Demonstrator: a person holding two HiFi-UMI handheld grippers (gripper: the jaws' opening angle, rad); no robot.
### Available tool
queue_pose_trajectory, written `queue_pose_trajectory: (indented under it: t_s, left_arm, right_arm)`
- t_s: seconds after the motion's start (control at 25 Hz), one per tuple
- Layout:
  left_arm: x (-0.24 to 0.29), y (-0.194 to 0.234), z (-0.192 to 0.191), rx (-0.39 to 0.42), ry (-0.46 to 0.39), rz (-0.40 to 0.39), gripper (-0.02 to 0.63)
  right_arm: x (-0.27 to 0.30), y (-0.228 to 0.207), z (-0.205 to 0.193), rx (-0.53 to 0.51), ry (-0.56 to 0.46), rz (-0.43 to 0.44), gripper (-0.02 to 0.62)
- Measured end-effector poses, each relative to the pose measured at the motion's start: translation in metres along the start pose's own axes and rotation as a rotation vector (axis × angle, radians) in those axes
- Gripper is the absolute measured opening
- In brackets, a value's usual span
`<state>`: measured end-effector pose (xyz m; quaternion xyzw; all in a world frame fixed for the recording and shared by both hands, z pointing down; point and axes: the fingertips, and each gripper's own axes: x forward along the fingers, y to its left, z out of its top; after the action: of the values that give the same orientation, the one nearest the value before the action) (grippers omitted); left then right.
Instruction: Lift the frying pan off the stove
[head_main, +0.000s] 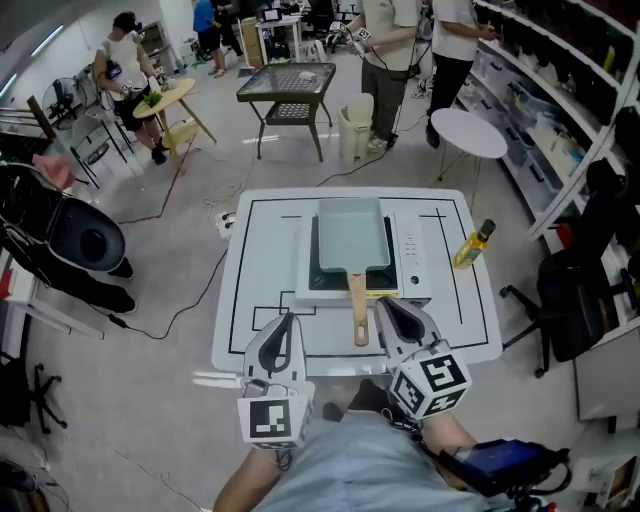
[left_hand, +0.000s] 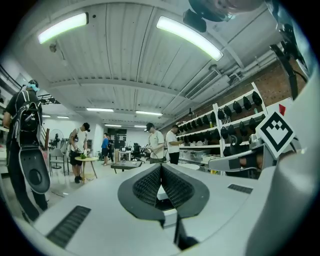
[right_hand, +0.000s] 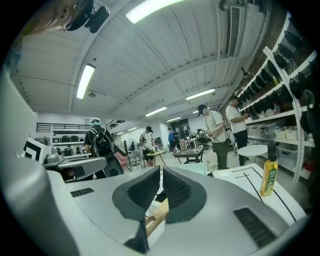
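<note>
A teal rectangular frying pan (head_main: 348, 240) sits on the white stove (head_main: 410, 262) in the middle of the white table (head_main: 455, 320). Its wooden handle (head_main: 358, 308) points toward me. My left gripper (head_main: 289, 318) hovers at the table's front edge, left of the handle, with its jaws shut and nothing between them. My right gripper (head_main: 383, 303) is just right of the handle, also shut and holding nothing. In the right gripper view the handle (right_hand: 156, 217) shows low behind the closed jaws (right_hand: 161, 170), and the pan (right_hand: 192, 169) lies beyond. The left gripper view shows closed jaws (left_hand: 161, 167).
A yellow oil bottle (head_main: 473, 245) stands near the table's right edge, also visible as the bottle (right_hand: 269, 175). A black office chair (head_main: 575, 290) is to the right, below shelving. A round white table (head_main: 468, 131), a black metal table (head_main: 288, 80) and several people are behind.
</note>
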<state>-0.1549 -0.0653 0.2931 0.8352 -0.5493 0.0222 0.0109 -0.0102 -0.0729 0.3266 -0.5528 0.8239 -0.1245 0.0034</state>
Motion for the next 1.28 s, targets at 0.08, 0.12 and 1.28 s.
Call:
queue_pose_trajectory:
  t_s: [0.08, 0.12, 1.28]
  left_arm:
    - [0.004, -0.002, -0.003, 0.000, 0.004, -0.011, 0.018]
    - [0.006, -0.003, -0.005, 0.004, -0.002, -0.024, 0.018]
    - [0.127, 0.009, -0.117, -0.025, 0.282, -0.028, 0.018]
  right_arm:
    - [0.000, -0.003, -0.003, 0.006, 0.005, -0.009, 0.051]
    - [0.000, -0.005, -0.004, 0.011, 0.008, -0.013, 0.050]
    - [0.066, -0.067, -0.107, 0.670, 0.228, 0.229, 0.219]
